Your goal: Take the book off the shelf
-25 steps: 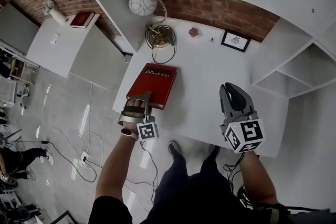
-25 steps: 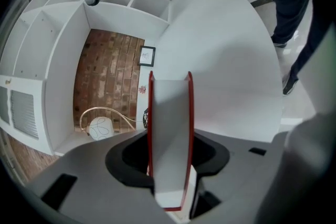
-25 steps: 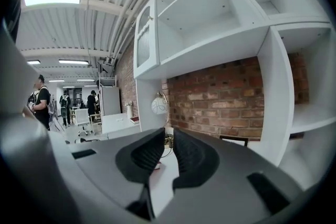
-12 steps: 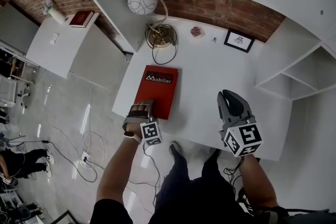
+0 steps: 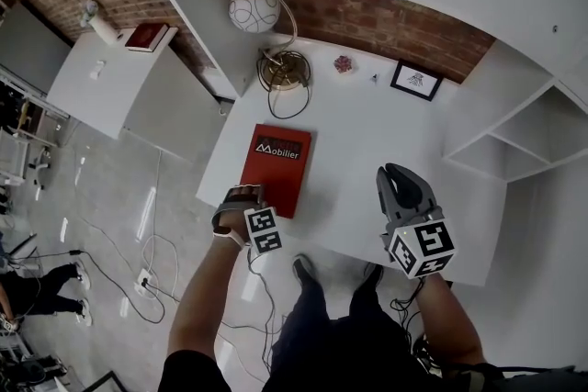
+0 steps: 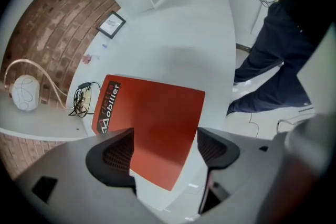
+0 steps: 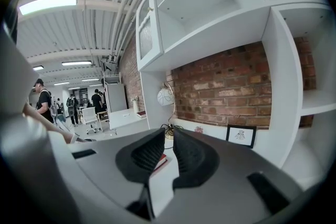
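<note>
The red book (image 5: 280,168) lies flat on the white worktop (image 5: 367,142), off the shelves, cover up with its title end pointing away from the person. Its left long edge runs close beside the worktop's left edge, and its near short edge sits close to the front edge.

The left claw (image 5: 239,197) hangs steeply over that near end. Its jaws have just been opening and now stand spread wide. In the left gripper view the book's (image 6: 152,123) near corner shows between them, and neither pad presses on it.

Beyond the book's far end are a coiled cable (image 5: 287,73) and a globe lamp (image 5: 253,11) by the brick wall. To the book's right the worktop is bare white as far as the right claw (image 5: 402,184), which hovers well apart from the book with its jaws pressed close together and nothing between them. A small framed picture (image 5: 415,80) leans against the wall, and white shelf compartments (image 5: 501,138) close off the right side.
</note>
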`<state>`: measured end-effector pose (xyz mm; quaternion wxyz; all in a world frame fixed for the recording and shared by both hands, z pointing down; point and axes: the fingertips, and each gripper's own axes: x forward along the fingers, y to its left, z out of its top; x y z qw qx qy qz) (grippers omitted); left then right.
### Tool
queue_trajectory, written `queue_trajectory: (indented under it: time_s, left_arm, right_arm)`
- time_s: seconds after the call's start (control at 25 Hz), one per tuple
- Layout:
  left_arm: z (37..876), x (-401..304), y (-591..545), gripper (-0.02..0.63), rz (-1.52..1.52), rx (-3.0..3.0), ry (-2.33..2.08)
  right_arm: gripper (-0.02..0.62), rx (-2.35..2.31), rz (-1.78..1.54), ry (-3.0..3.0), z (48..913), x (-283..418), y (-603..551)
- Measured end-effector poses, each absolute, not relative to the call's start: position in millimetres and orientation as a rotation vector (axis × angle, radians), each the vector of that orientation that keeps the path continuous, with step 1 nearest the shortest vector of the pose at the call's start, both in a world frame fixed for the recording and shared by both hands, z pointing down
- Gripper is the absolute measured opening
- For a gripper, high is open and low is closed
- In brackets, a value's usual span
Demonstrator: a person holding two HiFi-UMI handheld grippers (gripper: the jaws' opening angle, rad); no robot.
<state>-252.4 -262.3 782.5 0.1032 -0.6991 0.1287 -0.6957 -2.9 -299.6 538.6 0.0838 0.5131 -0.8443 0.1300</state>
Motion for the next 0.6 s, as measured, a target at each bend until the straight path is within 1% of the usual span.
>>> queue_trajectory:
  time_s: [0.2, 0.36, 0.44, 0.48, 0.52, 0.56, 0.6]
  left_arm:
    - [728.4, -246.8, -261.9, 0.345, -1.959, -2.275, 0.599]
    - [663.4, -230.1, -275.1, 0.344, -1.694, -2.529, 0.899]
    - [628.9, -218.3, -281.7, 0.332, -1.542, -2.606, 0.987]
    - [611.1, -213.9, -284.7, 0.293, -1.463, -2.620, 1.033]
    - [592.7, -211.0, -287.5, 0.202, -1.378, -2.628, 1.091]
    - [573.7, -208.9, -289.6, 0.140, -1.288, -2.639, 1.156]
    - [554.1, -206.9, -290.5, 0.131, -1.195, -2.658, 1.223]
  right_arm:
    - [0.048, 1.558, 0.356, -2.533, 519.2, 2.1, -299.8]
    - [0.046, 1.587, 0.388, -2.578, 495.2, 7.0, -302.7]
    - [0.044, 1.596, 0.422, -2.617, 481.1, 8.1, -304.2]
    - [0.043, 1.600, 0.424, -2.629, 474.7, 8.5, -304.6]
    - [0.041, 1.605, 0.414, -2.635, 468.4, 8.6, -304.6]
    - [0.038, 1.608, 0.394, -2.638, 461.5, 8.3, -304.2]
    - [0.037, 1.607, 0.371, -2.644, 453.5, 7.3, -303.4]
